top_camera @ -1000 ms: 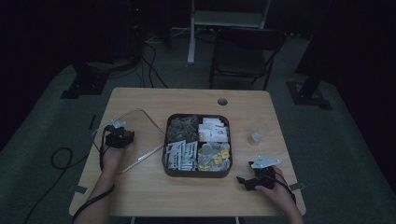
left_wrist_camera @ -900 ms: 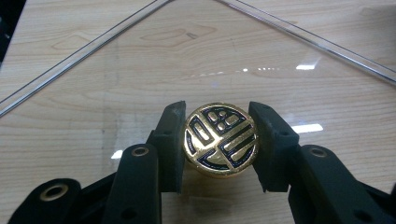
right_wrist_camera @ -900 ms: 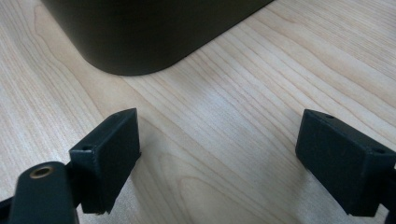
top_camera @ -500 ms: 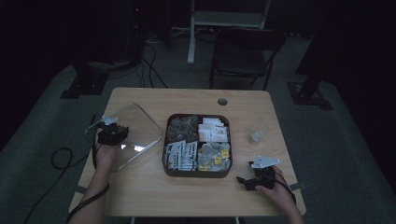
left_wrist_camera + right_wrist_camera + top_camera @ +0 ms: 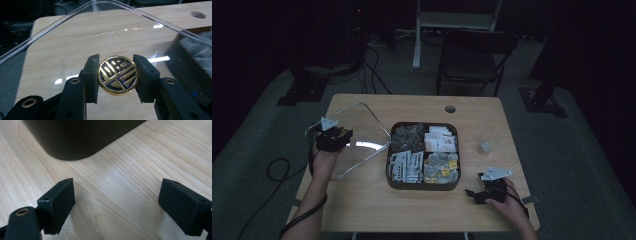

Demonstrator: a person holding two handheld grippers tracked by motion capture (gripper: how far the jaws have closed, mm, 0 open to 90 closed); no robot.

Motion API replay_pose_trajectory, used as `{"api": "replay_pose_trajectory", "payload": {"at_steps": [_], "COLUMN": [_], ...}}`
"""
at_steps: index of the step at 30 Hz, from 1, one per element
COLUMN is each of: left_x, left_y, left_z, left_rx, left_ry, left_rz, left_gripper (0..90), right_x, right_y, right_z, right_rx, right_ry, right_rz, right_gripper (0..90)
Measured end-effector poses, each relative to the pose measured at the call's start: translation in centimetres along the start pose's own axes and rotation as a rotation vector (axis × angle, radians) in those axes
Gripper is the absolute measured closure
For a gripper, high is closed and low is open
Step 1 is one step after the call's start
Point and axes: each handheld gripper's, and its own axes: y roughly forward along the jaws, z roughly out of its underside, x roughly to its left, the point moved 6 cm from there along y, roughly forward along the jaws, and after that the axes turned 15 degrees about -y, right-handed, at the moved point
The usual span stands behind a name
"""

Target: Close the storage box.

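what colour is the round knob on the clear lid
Gold, with a dark blue line pattern on its face; the knob shows best in the left gripper view.

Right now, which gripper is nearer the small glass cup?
Right. The right gripper rests open on the table just below the glass cup; the left gripper is across the tea box, gripping the lid knob.

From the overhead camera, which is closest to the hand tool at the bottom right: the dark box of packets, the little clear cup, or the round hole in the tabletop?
Measured from the right gripper in the high view:
1. Dark box of packets, just to its left.
2. Clear cup, beyond it near the table's right edge.
3. Round hole, farthest, at the table's far edge.
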Motion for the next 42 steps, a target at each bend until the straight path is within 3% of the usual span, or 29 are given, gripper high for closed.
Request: {"api": "replay_pose_trajectory", "payload": {"at_steps": [7, 13, 17, 42], "left_x": [-3.1, -5.8, -7.3, -14.4], "left_y": [-0.1, 0.1, 0.3, 0.9], "left_z": [-0.4, -0.3, -0.1, 0.8], "left_rx": [0.018, 0.027, 0.037, 0.097], "left_ry": [0.078, 0.115, 0.155, 0.276], "left_rz": [0.080, 0.140, 0.157, 0.306], "left_gripper": [60.1, 60.1, 60.1, 60.1], "right_x": [0.0, 0.0, 0.0, 0.0], "right_y": [0.0, 0.0, 0.0, 0.0], "right_z": [0.0, 0.0, 0.0, 0.0], "right_rx": [0.000, 0.000, 0.000, 0.000], "right_ry": [0.000, 0.000, 0.000, -0.001], "right_rz": [0.000, 0.000, 0.000, 0.000], "right_gripper": [13.4, 13.4, 13.4, 13.4]}}
